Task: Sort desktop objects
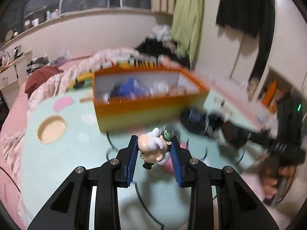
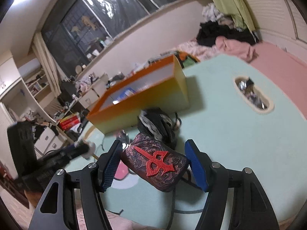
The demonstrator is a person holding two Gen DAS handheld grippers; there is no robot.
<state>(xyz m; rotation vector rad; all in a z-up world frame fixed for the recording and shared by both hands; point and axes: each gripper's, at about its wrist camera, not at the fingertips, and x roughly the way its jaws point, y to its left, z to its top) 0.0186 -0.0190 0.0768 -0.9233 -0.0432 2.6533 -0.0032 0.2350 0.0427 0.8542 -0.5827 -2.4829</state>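
Bedroom setting – pink bedding behind a mint-green tabletop with pastel spots and a round recess near its left edge.

Item 1: small figurine, peach bald head, white ear-like pieces, green-capped part at top, dark base. Clamped between the blue pads of the left gripper, lifted clear of the tabletop.

Item 2: rounded pouch, dark swirl-patterned cover, red emblem on top. Sits between the fingers of the right gripper; left pad touches it, right pad's contact cannot be judged.

Item 3: orange-to-yellow box – open, white inside, blurred contents – toward the tabletop's far edge.
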